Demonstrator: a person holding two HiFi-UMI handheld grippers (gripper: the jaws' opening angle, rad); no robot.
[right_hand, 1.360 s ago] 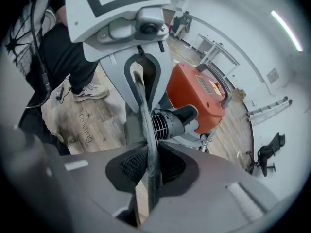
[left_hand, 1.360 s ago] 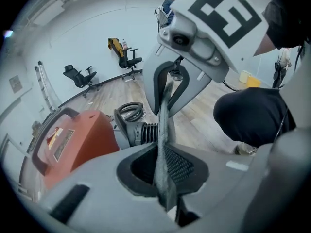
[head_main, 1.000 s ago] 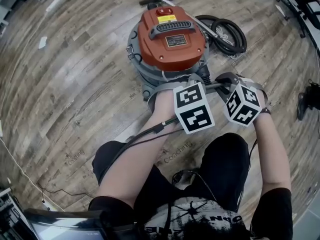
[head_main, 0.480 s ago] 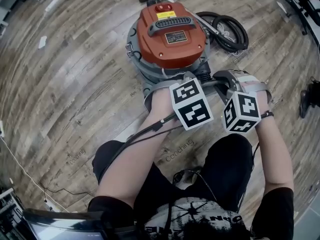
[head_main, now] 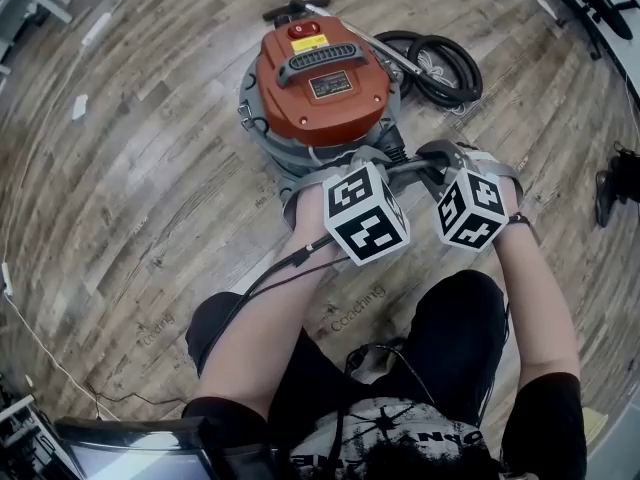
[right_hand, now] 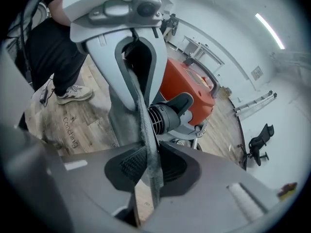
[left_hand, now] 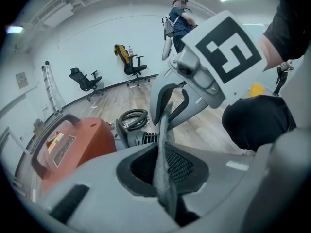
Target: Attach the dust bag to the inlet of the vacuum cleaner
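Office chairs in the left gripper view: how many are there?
2: a black chair at the left, and a yellow-draped chair right of it. Others may be hidden.

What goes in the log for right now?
left gripper: shut on bag | right gripper: shut on bag | bag: near inlet

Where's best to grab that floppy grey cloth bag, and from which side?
Pinch its edge at two opposite spots, coming in from either side. The grey felt dust bag is limp and flat; the left tool and right tool, facing each other, hold it taut near the black ribbed inlet.
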